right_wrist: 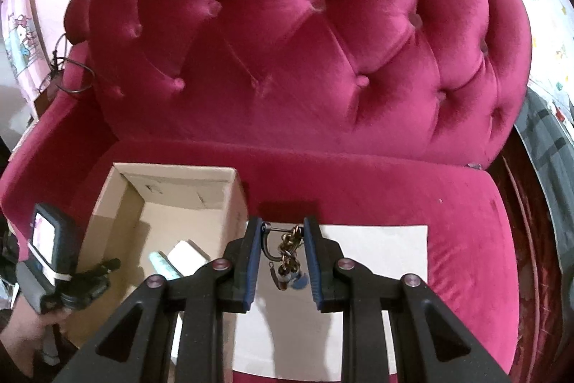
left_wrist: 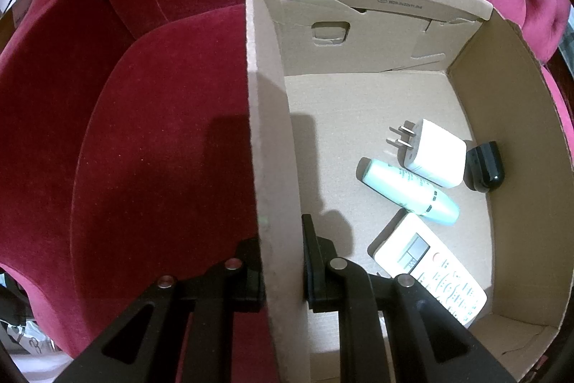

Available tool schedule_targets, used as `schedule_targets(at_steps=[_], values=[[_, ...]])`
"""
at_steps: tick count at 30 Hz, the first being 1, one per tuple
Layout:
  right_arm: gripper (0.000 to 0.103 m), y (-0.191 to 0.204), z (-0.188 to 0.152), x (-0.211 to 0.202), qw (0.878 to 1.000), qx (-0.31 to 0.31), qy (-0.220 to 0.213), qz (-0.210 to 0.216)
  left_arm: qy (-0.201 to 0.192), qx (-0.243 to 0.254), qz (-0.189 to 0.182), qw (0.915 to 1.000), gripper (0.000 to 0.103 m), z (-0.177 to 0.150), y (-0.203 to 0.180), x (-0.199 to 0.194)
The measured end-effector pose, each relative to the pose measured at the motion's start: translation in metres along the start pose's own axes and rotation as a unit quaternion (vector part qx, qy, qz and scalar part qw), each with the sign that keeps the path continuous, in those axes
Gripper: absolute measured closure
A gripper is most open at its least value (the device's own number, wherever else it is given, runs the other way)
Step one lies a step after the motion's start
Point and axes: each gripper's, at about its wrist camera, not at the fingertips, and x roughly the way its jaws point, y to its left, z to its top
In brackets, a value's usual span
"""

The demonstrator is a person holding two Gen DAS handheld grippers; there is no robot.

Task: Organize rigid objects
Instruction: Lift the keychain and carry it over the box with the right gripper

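Keychain (right_wrist: 285, 252): metal ring and brown chain with small charms, hanging lengthwise between the right gripper (right_wrist: 281, 261) jaws, low centre of frame.
Right jaws: closed on the keychain, above the white sheet (right_wrist: 380, 250).
Box (right_wrist: 236, 200): cardboard, lower left of the jaws, beside the sheet; likely destination.
Left gripper (left_wrist: 283, 271): jaws clamped on the box wall.
Inside box: charger (left_wrist: 436, 155), mint tube (left_wrist: 409, 191), remote (left_wrist: 430, 268).
Support: red sofa (right_wrist: 323, 60).

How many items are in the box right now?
4 in the box: a white plug and a black item beside it at the right wall, a mint tube in front of the plug, and a white remote nearest. The near corner is hidden.
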Motion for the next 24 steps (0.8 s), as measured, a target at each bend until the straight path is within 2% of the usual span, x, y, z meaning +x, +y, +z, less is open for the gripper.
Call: schedule_targets(at_steps=[12, 24], values=[[0.079, 0.047, 0.016, -0.009, 0.999, -0.027, -0.017, 0.034, -0.001, 0.000, -0.001, 1.0000, 0.087, 0.000, 0.001, -0.002], [0.079, 0.088, 0.010, 0.003, 0.997, -0.047, -0.001, 0.065, -0.001, -0.001, -0.003, 1.0000, 0.087, 0.000, 0.002, -0.002]])
